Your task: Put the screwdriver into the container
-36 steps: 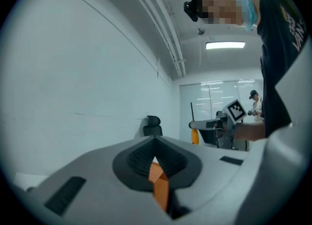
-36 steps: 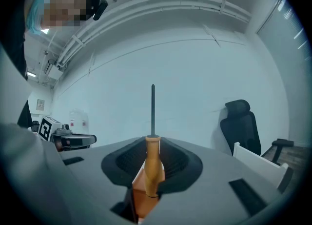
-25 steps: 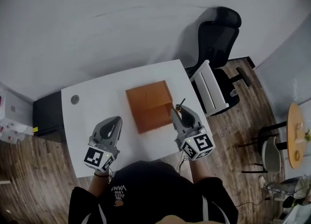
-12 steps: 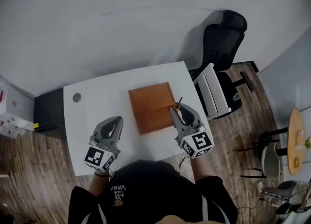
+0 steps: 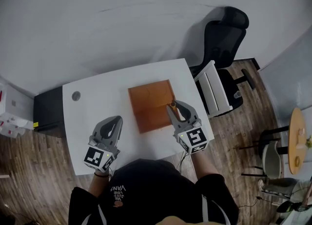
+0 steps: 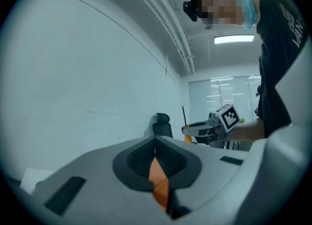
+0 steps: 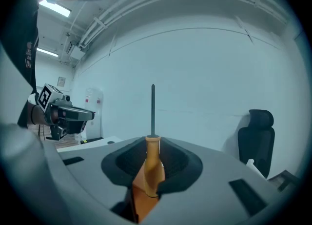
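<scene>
A flat orange-brown container (image 5: 150,103) lies in the middle of the white table (image 5: 97,99). My right gripper (image 5: 174,107) is shut on the screwdriver (image 7: 152,160), whose orange handle is clamped between the pads while its dark shaft (image 7: 152,108) sticks straight out past the jaws. In the head view the screwdriver's tip (image 5: 171,104) is at the container's right edge. My left gripper (image 5: 115,121) hovers over the table's front left, jaws shut with nothing between them. From the left gripper view, the right gripper (image 6: 217,124) shows off to the right.
A black office chair (image 5: 222,38) and a white rack (image 5: 212,90) stand right of the table. A round grommet (image 5: 75,96) sits near the table's back left corner. A black cabinet (image 5: 48,114) is at the table's left, on wood floor.
My right gripper has carried the screwdriver leftward, from beside the container to its right edge. The left gripper has stayed put.
</scene>
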Demonstrator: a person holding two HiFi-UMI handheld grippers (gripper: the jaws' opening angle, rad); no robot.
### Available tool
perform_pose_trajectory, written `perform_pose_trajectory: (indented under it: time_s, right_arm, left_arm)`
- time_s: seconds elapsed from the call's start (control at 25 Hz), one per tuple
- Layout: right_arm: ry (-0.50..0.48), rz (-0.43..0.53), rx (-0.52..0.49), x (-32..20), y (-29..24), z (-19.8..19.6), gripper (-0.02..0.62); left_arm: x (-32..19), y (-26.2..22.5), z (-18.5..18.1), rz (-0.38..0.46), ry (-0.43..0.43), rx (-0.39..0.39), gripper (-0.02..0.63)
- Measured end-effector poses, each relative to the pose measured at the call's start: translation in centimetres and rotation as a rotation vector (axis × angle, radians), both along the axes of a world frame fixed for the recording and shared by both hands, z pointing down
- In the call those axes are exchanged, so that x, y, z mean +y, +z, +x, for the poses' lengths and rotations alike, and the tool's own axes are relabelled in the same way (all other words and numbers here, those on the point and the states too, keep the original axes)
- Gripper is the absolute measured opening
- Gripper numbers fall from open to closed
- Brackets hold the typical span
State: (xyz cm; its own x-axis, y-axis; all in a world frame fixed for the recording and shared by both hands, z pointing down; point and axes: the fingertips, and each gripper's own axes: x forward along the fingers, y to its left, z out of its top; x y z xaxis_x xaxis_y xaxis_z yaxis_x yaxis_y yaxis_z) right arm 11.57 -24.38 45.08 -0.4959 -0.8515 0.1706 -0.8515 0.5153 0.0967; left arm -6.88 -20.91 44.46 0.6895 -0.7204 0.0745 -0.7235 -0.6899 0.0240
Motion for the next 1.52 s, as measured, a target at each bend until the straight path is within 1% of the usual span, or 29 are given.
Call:
perform_pose_trajectory:
  time_s: [0.12,0.48,0.88,1.2,1.52]
  right_arm:
    - [0.002,-0.022,0.020,-0.2,1.2,0.0,0.092]
    - [-0.041,-0.099,0.086,-0.6,5.0,-0.5,0.092]
    - [-0.085,-0.169,0.219,-0.9,9.6,-1.2,0.091]
    - [-0.133,-0.198,0.244,-0.8,11.2,-1.7,0.092]
    - [-0.209,-0.245,0.368,-0.7,14.5,-2.4,0.092]
  left_arm:
    - [0.0,0.0,0.1,-0.001,0.002,-0.001,0.015]
    - [0.2,0.2,0.2,-0.004,-0.001,-0.006,0.015]
    - [0.3,0.6,0.2,-0.019,-0.006,-0.011,0.015]
    - [0.2,0.7,0.3,-0.026,-0.004,-0.011,0.015]
    - [0.3,1.1,0.2,-0.033,-0.005,-0.007,0.015]
